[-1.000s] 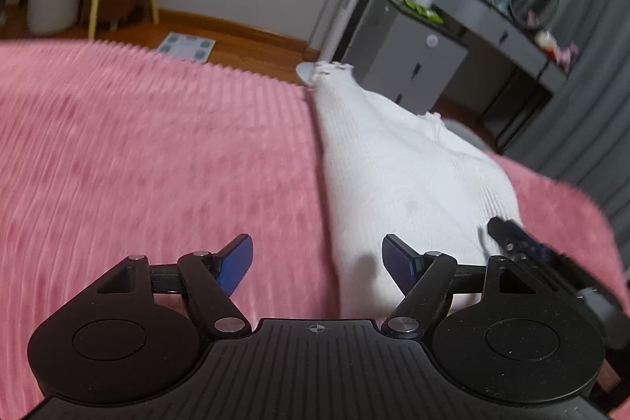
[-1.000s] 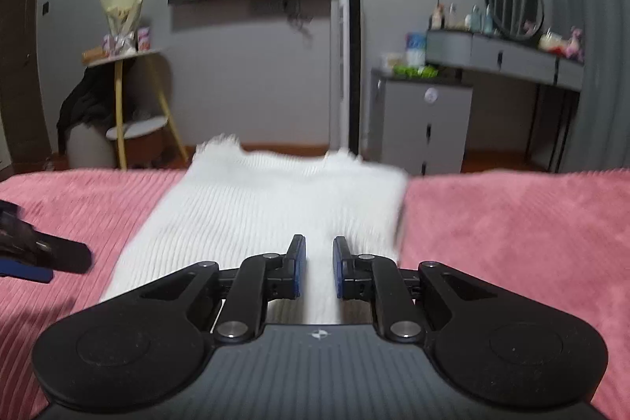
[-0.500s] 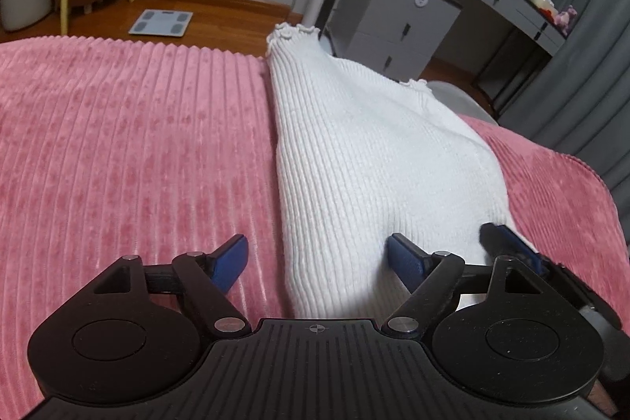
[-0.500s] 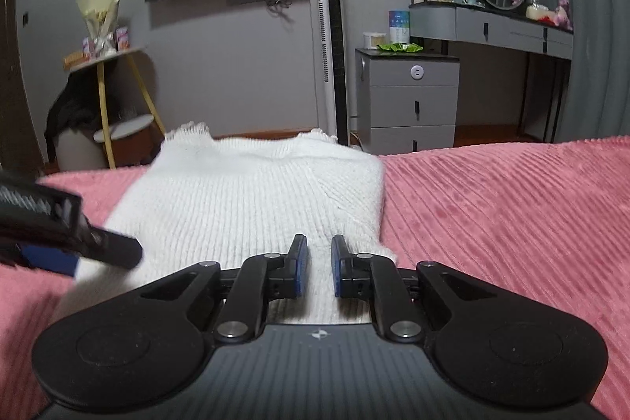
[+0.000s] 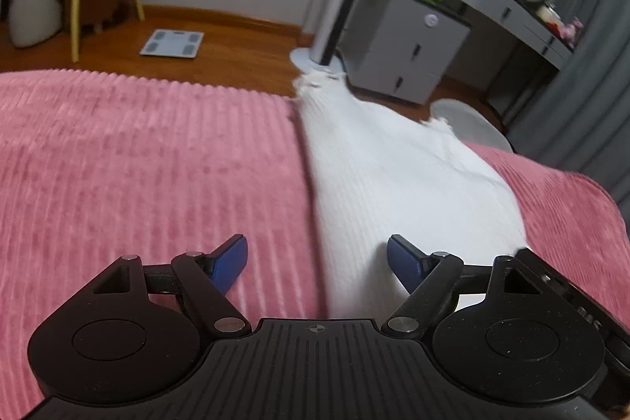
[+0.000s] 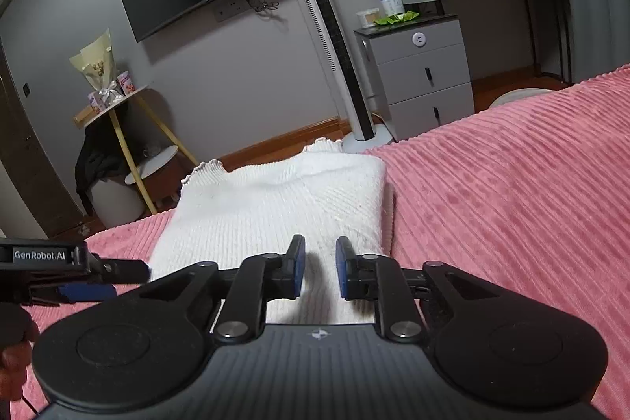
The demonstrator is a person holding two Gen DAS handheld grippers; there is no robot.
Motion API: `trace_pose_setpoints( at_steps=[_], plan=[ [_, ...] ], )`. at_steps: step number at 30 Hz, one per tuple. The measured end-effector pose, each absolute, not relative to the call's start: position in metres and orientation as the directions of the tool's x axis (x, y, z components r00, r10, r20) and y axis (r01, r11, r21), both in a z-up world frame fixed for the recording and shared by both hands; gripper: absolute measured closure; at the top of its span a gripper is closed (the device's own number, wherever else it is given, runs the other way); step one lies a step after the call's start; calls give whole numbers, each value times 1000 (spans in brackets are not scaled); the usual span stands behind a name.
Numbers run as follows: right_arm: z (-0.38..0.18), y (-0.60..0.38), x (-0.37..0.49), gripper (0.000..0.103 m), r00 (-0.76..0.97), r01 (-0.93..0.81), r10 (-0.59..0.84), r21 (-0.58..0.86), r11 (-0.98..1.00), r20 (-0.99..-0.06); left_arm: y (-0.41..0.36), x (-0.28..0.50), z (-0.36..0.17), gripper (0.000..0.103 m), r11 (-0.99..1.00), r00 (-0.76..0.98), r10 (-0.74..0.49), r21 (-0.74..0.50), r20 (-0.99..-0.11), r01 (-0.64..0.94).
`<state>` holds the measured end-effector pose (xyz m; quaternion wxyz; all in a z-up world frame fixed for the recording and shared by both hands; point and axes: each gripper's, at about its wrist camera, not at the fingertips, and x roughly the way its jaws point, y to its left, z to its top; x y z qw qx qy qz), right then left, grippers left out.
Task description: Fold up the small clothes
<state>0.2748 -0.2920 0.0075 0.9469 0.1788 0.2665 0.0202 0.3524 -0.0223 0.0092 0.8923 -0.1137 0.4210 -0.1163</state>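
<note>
Garment: a white ribbed knit top (image 5: 397,180) lies flat on the pink corduroy-ribbed bedspread (image 5: 149,160), already narrowed lengthwise, frilled edge (image 6: 323,145) at the far end by the bed's edge.
Left gripper (image 5: 317,256): blue pads spread wide apart, empty, straddling the near left edge of the knit, one pad over pink, one over white.
Right gripper (image 6: 319,268): pads close together but with a visible gap; whether any cloth is pinched at the near hem, the view can't settle. It looks empty.
Handling: soft, light and limp, by the look of it. It will sag and stretch, not slide as a sheet, and the ribbed bedspread probably drags on it.
Where to grip: likely the two near corners of the hem, one per gripper, pinching both layers so the fold carries evenly to the frilled end.
Since half a second ago: the left view has swung, motion-blurred now, with more floor and the grey bathroom scale (image 5: 172,43) showing; the right gripper tilts, and the left tool sits lower at its side. The top lies as it did.
</note>
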Motion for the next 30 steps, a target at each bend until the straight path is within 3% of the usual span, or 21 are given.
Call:
trace_pose_setpoints(
  at_steps=[2, 6, 7, 8, 9, 15, 17, 23, 24, 26, 27, 29, 30],
  plan=[
    [9, -291, 276, 78, 859, 47, 136, 341, 939, -494, -16, 357, 6, 20, 940, 609, -316, -328, -728, 95],
    [15, -287, 273, 74, 864, 48, 107, 291, 955, -492, -11, 363, 0, 20, 905, 587, -394, -412, -708, 110],
    [17, -288, 272, 62, 869, 61, 86, 277, 959, -488, -10, 363, -2, 20, 897, 585, -410, -424, -699, 122],
    [19, -288, 272, 34, 871, 85, 50, 251, 964, -488, -11, 363, -3, 18, 892, 584, -424, -431, -692, 136],
    [20, -290, 272, 26, 874, 95, 31, 234, 968, -485, -13, 365, -3, 16, 885, 578, -441, -439, -687, 153],
    [-2, -320, 299, 26, 806, 36, 250, 465, 885, -537, -20, 383, -17, 12, 843, 514, -521, -505, -682, 185],
    [-15, -332, 311, 35, 777, 44, 317, 550, 834, -544, -21, 391, -24, 13, 816, 477, -563, -547, -675, 189],
    [-50, -365, 344, 35, 720, 78, 477, 741, 667, -505, -29, 402, -38, 15, 807, 464, -580, -552, -670, 211],
    [-53, -367, 348, 35, 713, 75, 494, 754, 652, -498, -31, 402, -39, 25, 806, 471, -581, -549, -664, 220],
    [-58, -368, 352, 38, 703, 61, 518, 767, 638, -487, -34, 403, -40, 31, 806, 474, -581, -550, -662, 220],
    [-59, -368, 353, 42, 700, 55, 524, 769, 637, -484, -34, 403, -39, 40, 805, 477, -580, -554, -660, 213],
    [-58, -365, 355, 56, 696, 49, 540, 782, 621, -473, -33, 403, -34, 50, 796, 484, -590, -567, -646, 213],
    [-55, -361, 354, 57, 699, 48, 534, 776, 629, -476, -32, 401, -31, 54, 795, 493, -589, -567, -640, 215]
  ],
)
